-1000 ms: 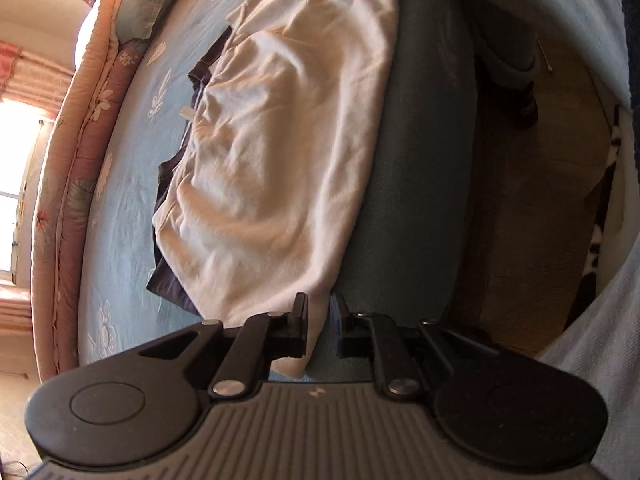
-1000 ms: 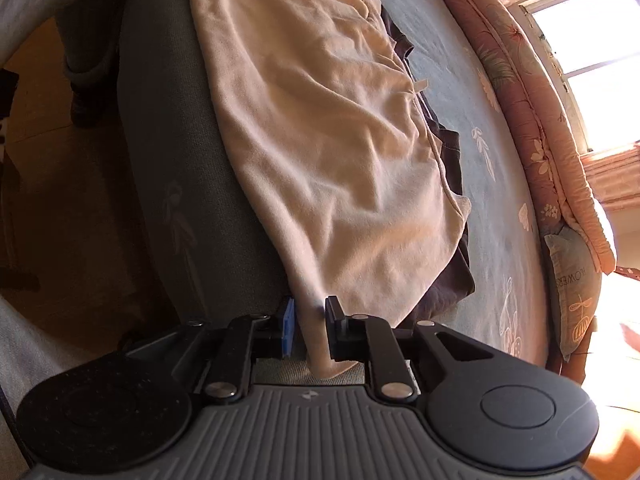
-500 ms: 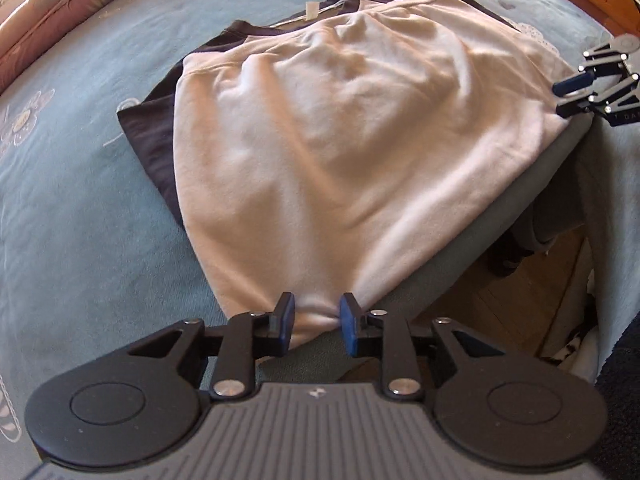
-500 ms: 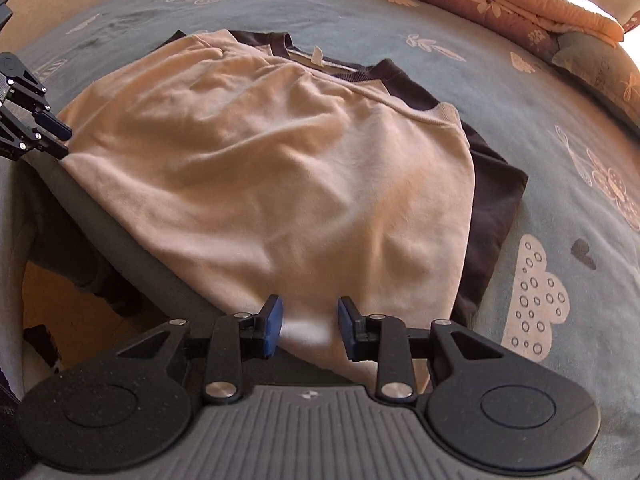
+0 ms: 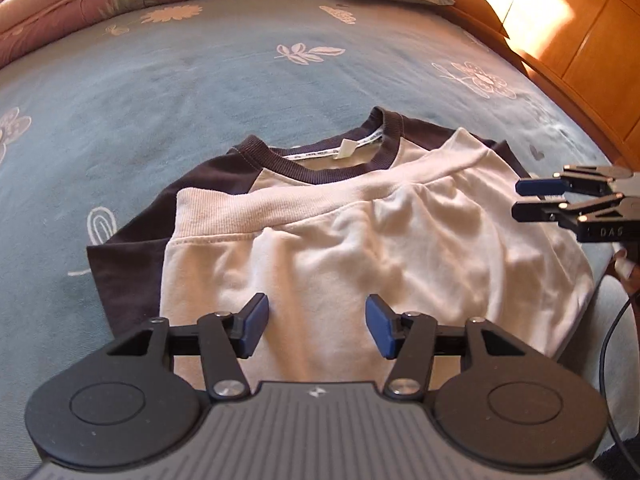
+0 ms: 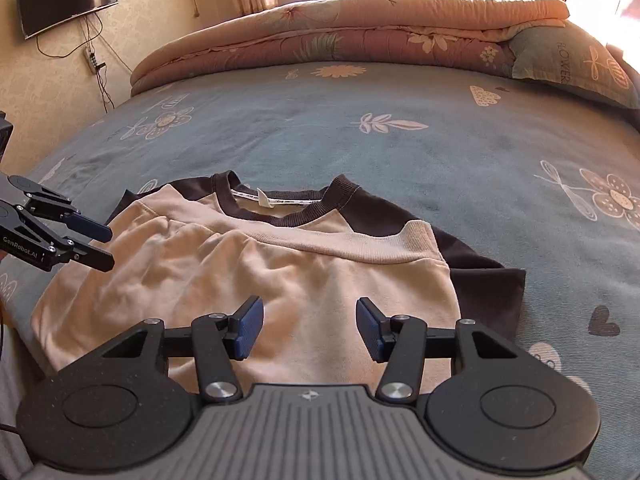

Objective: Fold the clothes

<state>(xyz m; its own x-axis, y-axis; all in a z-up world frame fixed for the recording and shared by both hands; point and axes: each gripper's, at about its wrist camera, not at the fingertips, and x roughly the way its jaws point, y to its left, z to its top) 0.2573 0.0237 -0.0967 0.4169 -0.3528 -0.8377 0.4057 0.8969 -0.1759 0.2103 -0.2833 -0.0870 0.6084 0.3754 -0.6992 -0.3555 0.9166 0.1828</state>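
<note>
Lying folded on the blue floral bedsheet [image 6: 400, 152], the cream raglan sweatshirt [image 5: 360, 248] sits free; left gripper [image 5: 317, 326] and right gripper [image 6: 310, 328] hover above, fingers spread, pinching nothing.

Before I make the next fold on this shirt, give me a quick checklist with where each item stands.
1. Left gripper open, nothing held: ok.
2. Right gripper open, nothing held: ok.
3. Hem folded up below the collar: ok.
4. Shirt lying smooth: not ok, wrinkled across the middle.
5. Dark sleeves tucked in: not ok, sticking out on both sides.
6. Shirt fully on the bed: cannot tell, near edge hidden.
</note>
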